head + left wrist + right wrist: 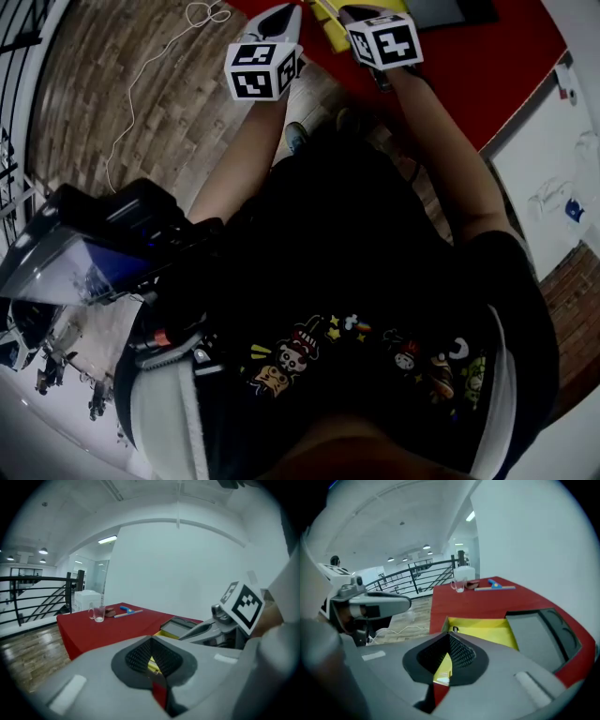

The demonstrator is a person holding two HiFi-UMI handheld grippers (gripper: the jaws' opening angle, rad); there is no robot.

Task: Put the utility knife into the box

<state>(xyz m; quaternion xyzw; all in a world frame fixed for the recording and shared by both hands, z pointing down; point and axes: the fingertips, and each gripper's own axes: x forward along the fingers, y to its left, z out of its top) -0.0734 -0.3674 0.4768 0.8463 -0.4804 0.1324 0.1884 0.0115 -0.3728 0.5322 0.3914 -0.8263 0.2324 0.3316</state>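
A red table [487, 604] holds an open yellow box [480, 627] with its grey lid [543, 630] lying beside it. At the far end of the table lies a blue tool [494, 585], too small to tell whether it is the utility knife; it also shows as the blue tool [126, 611]. My left gripper [151, 641] and my right gripper [450, 637] hover side by side short of the table's near edge, both shut and empty. In the head view the left gripper [279, 17] and the right gripper [356, 11] sit at the top, above the yellow box [328, 14].
A clear glass [459, 585] and a small brown item [110, 612] stand by the blue tool. A white box [86, 599] and a black railing [28, 597] lie beyond the table. A white cable [141, 75] trails over the wooden floor.
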